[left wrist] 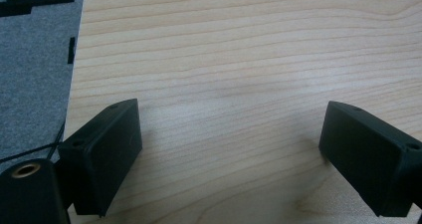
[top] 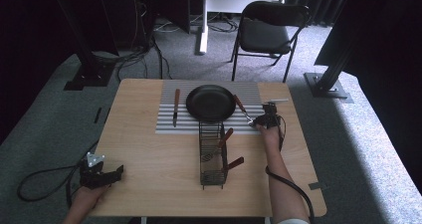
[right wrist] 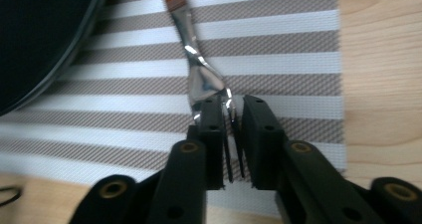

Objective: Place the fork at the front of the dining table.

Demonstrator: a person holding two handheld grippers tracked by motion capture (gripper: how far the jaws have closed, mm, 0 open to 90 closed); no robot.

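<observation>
- Gripping w/ your right gripper (right wrist: 231,134): its two black jaws sit close together around the tines of the steel fork with the reddish-brown wooden handle (right wrist: 201,79). Tines run down the narrow gap betw. the pads; can't tell if both pads press on them.
- Fork lies on the grey-and-white striped placemat (right wrist: 278,55), handle pointing away from you, just beside the round black plate (right wrist: 40,40), to its right.
- High view: your right gripper (top: 263,120) is at the mat's right front corner, fork (top: 242,109) angled up-left along the plate's (top: 211,102) rim.
- Your left gripper (left wrist: 229,149) has jaws wide apart, nothing betw. them, bare light wooden tabletop (left wrist: 249,50) under them. It sits at the table's front-left edge (top: 102,176), well apart from the mat.
- Grey carpet floor (left wrist: 35,74) shows past the table edge in the left gripper view.
- Knife w/ brown wooden handle (top: 175,107) lies on the mat's left part, left of the plate, roughly lengthwise away from you, not touching the plate.
- Black wire cutlery basket (top: 213,154) stands on the bare wood just in front of the mat, near table centre, betw. your two hands.
- Two more brown-handled utensils (top: 228,149) lie in the basket, handles sticking out over its right side; type too small to tell.
- Black folding chair (top: 268,32) stands on the carpet beyond the table's far edge.
</observation>
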